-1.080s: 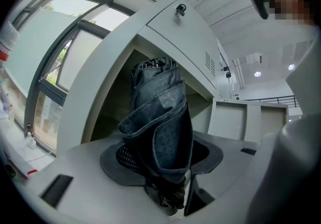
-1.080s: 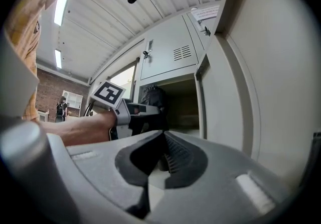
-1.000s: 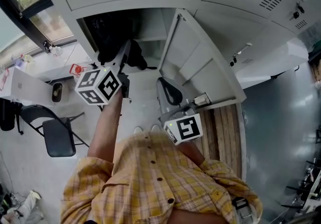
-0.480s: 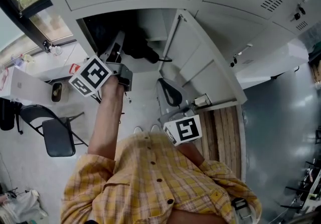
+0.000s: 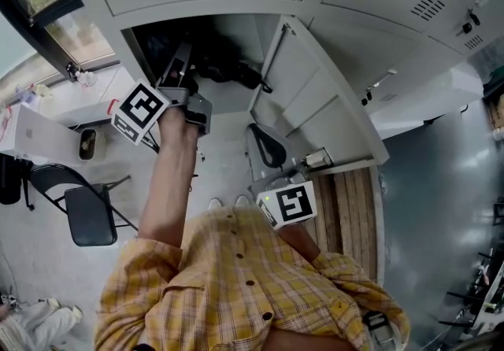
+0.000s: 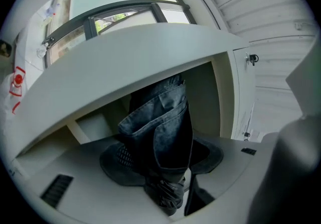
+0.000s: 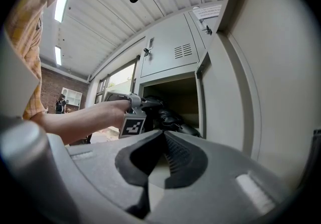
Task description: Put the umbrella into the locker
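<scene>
My left gripper has rolled and pushed deeper into the locker at upper centre. Its jaws are clamped on the umbrella, which now sits mostly inside. Stowing looks nearly done — letting go comes next. My right gripper waits closed and empty beside the door.

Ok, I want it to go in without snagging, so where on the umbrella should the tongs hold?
Probably across the folded canopy near its outer end, coming from the locker's open front. The umbrella is wrapped into one narrow bundle that points into the locker, so a grip there leaves its length free to slide in. The left tongs grip it about there.
</scene>
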